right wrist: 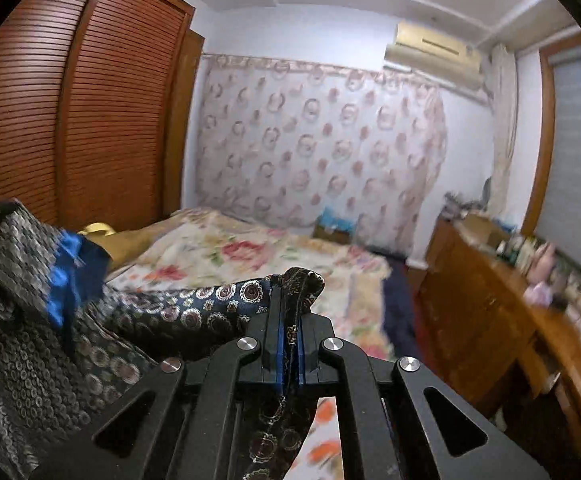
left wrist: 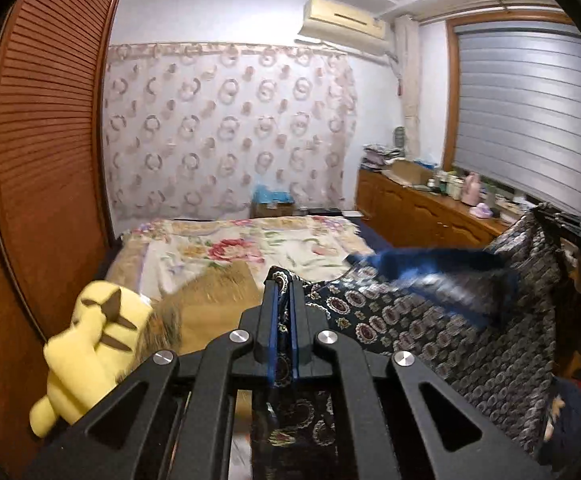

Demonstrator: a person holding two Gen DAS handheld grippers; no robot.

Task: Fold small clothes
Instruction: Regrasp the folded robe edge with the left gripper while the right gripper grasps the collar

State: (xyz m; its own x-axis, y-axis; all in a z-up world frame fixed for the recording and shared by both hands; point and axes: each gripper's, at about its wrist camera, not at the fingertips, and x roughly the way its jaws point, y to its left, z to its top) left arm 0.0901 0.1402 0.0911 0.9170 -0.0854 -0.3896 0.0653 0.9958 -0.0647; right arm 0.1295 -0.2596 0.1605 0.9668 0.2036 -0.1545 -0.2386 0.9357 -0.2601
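Observation:
A dark patterned garment (left wrist: 430,320) with round motifs and a blue band (left wrist: 442,268) hangs stretched in the air above the bed. My left gripper (left wrist: 283,284) is shut on one corner of it. My right gripper (right wrist: 289,284) is shut on another corner of the garment (right wrist: 194,308), which droops to the left with the blue band (right wrist: 72,272) showing. The other gripper appears at the far edge of each view, holding the cloth's opposite end.
A bed with a floral cover (left wrist: 242,248) lies below. A yellow plush toy (left wrist: 94,340) sits at its left edge. A louvred wooden wardrobe (right wrist: 70,100) stands on the left. A cluttered wooden cabinet (left wrist: 430,208) runs along the right under the window.

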